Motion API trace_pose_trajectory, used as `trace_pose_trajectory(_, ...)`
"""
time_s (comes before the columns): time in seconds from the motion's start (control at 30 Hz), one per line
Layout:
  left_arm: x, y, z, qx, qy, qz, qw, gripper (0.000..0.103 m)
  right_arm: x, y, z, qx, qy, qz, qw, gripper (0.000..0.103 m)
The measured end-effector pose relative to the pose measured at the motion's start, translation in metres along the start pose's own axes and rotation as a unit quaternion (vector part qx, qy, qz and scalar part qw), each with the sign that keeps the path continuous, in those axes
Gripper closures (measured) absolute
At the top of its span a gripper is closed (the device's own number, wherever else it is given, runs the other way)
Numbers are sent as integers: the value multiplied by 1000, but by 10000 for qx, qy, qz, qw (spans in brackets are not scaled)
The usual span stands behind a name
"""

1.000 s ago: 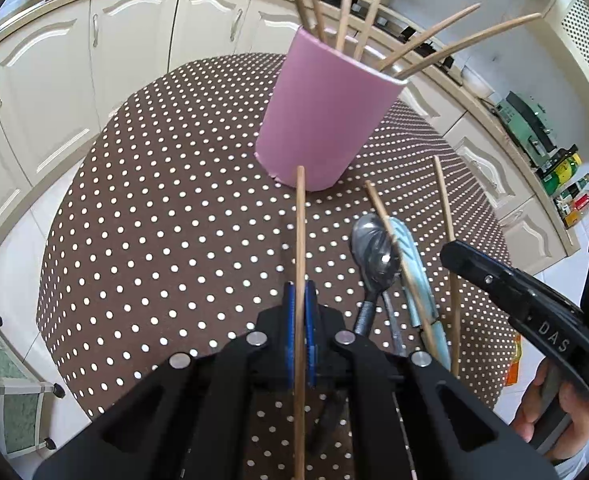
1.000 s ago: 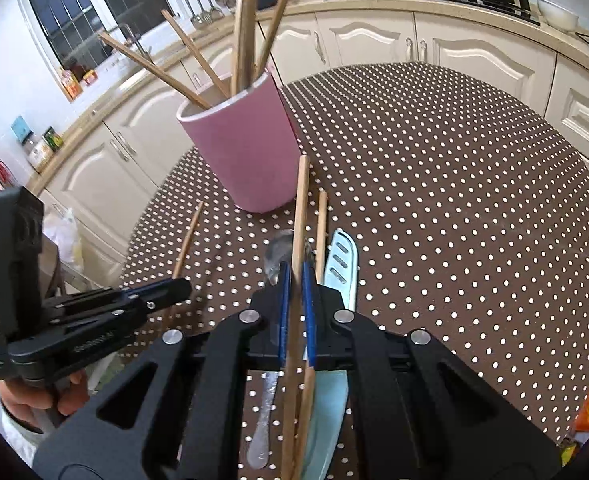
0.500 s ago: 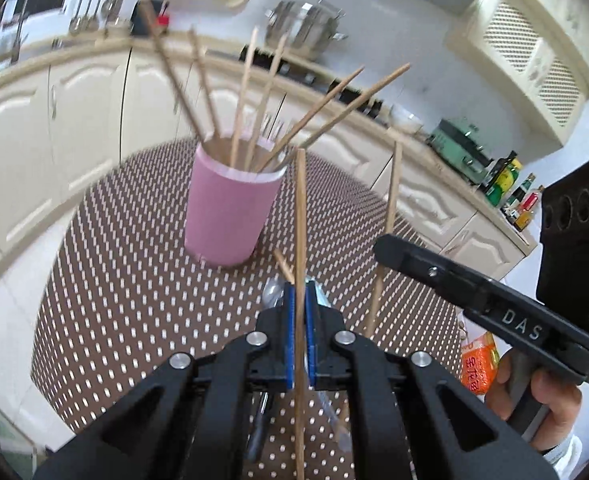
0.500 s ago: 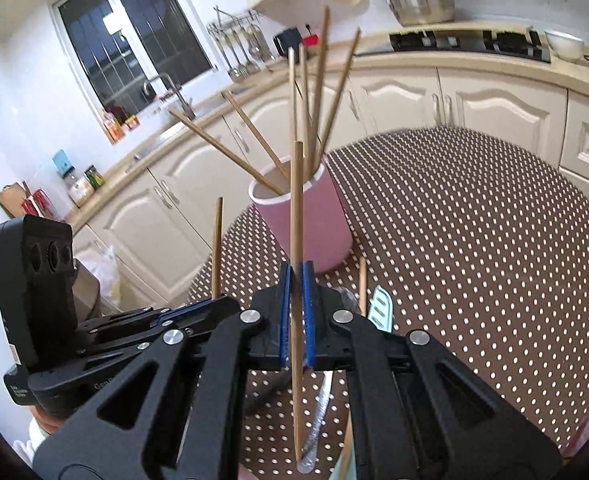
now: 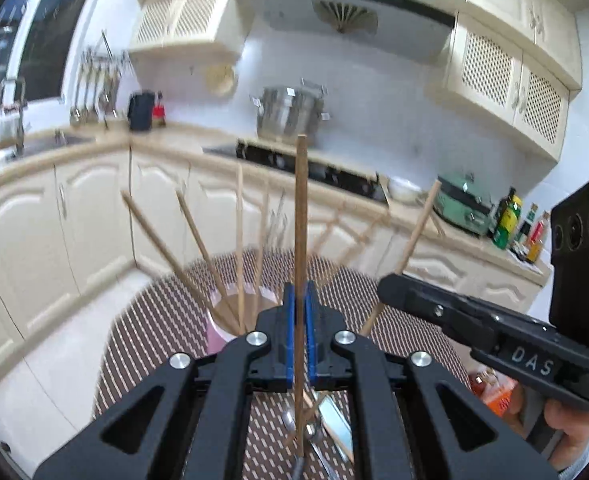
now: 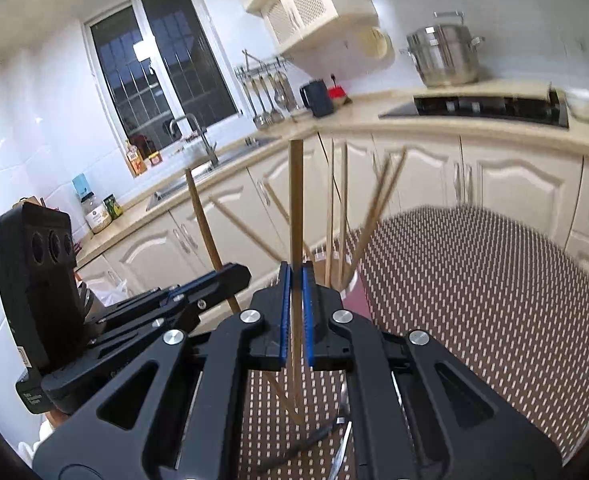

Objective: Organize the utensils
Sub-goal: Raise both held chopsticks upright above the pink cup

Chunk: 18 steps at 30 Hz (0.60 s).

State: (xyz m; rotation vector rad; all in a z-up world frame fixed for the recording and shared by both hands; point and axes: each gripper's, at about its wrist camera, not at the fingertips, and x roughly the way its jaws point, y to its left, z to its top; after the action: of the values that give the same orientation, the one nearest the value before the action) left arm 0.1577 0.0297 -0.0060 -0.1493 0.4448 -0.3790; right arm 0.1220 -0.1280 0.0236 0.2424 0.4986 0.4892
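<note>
Chopsticks stand fanned out in the pink cup on the dotted table (its rim mostly hidden behind the fingers). The left gripper is clamped on one upright chopstick; the right gripper pinches another chopstick. A spoon lies below them.

White-tiled kitchen wall. Cream cabinets under a beige worktop, lattice-door wall units above. Dark window over sink. Steel stockpot beside black hob.
</note>
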Motion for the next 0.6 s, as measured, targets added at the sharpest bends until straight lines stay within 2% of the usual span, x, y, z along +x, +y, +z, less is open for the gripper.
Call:
trace_pose_trajectory(0.2, -7, 1, 35, -16, -734, 294, 9969, 98, 5, 9, 35, -255, -375, -67, 9989, 97)
trace_pose_trajectory(0.33, -8, 2, 52, -186, -1382, 379, 9895, 98, 10, 12, 51, -304, -580, -82, 9978, 97)
trace_pose_trajectory(0.47, 4, 3, 54, -186, -1642, 540, 9848, 98, 17, 11, 57, -346, -708, -156, 9968, 97)
trace_pose_trajectory(0.6, 23, 5, 46, -188, -1595, 664, 9848, 98, 23, 7, 55, -427, -755, -312, 9957, 97)
